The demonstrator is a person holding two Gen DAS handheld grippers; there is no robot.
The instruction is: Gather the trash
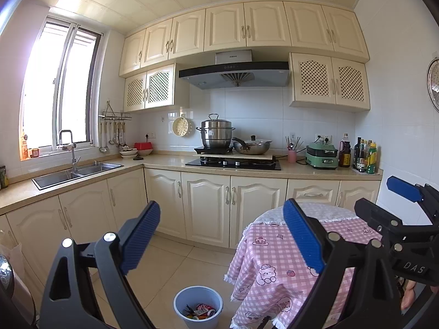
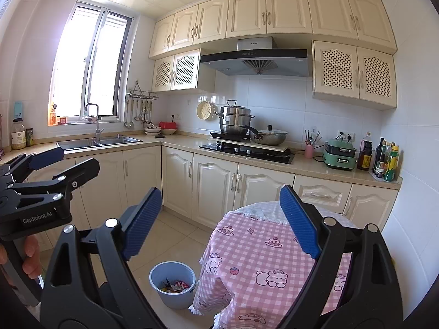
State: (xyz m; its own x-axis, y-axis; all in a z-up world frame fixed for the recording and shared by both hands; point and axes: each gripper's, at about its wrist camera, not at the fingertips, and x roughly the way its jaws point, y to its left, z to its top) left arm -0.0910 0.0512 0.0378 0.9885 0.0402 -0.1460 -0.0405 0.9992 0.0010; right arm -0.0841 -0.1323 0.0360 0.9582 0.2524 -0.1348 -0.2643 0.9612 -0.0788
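A light blue trash bucket (image 1: 198,307) stands on the tiled floor beside the table; it also shows in the right wrist view (image 2: 172,283). It holds several wrappers and scraps (image 1: 201,311). My left gripper (image 1: 222,235) is open and empty, held high above the floor, left of the table. My right gripper (image 2: 221,219) is open and empty, raised over the table's near edge. The right gripper shows at the right edge of the left wrist view (image 1: 384,200). The left gripper shows at the left edge of the right wrist view (image 2: 68,161).
A round table with a pink checked cloth (image 1: 274,260) stands on the right (image 2: 260,260). Cream cabinets, a sink (image 1: 76,172) and a stove with pots (image 1: 233,161) line the far walls. Bottles (image 1: 367,156) stand at the counter's right end.
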